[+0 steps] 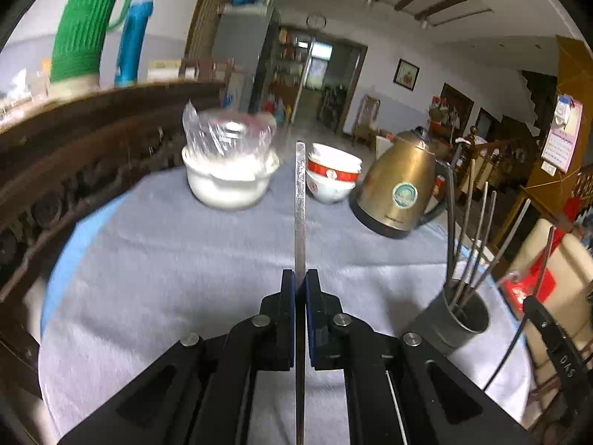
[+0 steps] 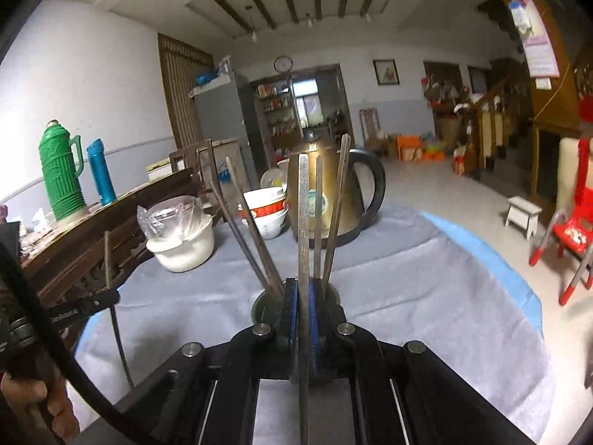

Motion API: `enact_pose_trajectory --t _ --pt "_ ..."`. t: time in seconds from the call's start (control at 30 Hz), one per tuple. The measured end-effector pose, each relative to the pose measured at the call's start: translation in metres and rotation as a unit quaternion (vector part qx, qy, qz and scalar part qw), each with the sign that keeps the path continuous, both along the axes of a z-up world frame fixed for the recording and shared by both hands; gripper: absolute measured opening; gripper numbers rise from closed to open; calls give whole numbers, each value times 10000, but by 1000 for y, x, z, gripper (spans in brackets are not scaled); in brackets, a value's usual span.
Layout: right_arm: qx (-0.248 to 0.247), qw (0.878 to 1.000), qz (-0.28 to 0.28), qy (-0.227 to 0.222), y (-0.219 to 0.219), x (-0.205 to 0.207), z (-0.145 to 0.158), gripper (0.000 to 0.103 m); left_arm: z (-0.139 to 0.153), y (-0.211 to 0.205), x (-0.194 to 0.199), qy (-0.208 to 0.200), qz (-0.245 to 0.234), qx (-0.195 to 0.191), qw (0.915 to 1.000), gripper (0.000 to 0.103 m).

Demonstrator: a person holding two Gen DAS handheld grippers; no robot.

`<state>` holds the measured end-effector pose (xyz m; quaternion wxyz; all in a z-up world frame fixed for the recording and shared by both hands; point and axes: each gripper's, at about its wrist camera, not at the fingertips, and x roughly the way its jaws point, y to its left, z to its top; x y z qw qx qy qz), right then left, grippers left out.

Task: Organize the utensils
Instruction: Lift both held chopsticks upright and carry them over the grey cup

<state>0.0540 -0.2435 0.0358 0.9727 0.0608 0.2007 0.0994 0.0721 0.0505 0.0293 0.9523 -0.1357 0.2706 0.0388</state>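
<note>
My left gripper [image 1: 300,278] is shut on a flat metal chopstick [image 1: 300,200] that points up and away over the grey cloth. A dark round utensil holder [image 1: 457,315] with several metal chopsticks [image 1: 478,230] stands to its right. The right gripper [image 1: 545,319] shows at that view's right edge with a thin stick. In the right wrist view my right gripper [image 2: 304,289] is shut on another flat metal chopstick [image 2: 303,222]. The holder [image 2: 261,306] sits just behind its fingers, mostly hidden, with several chopsticks [image 2: 255,233] fanning upward. The left gripper [image 2: 89,306] and a hand [image 2: 33,404] appear at the left.
On the grey tablecloth [image 1: 178,259] stand a white pot [image 1: 229,181] holding a plastic-wrapped glass, stacked red-and-white bowls [image 1: 331,178] and a brass kettle [image 1: 400,193]. A carved wooden bench [image 1: 74,148] with a green thermos [image 1: 87,26] and blue bottle [image 1: 133,44] borders the left. A red chair [image 2: 572,222] stands right.
</note>
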Motion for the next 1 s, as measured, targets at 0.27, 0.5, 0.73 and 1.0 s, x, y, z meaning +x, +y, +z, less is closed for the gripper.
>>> enact_pose_trajectory --t 0.27,0.5,0.73,1.0 --pt "-97 9999 -79 -69 4 -3 -18 6 -8 -7 -11 -326 113 521 9980 6" --pt "-165 9997 4 -162 2 -23 -12 7 3 -7 -38 -471 -1 616 9970 6" --pt "-207 9996 97 -192 -2 -48 -5 7 13 0 -77 -508 -144 394 9978 6" --pt "-168 9996 160 -177 -3 -70 -3 6 16 13 -98 -379 -134 -20 9992 7"
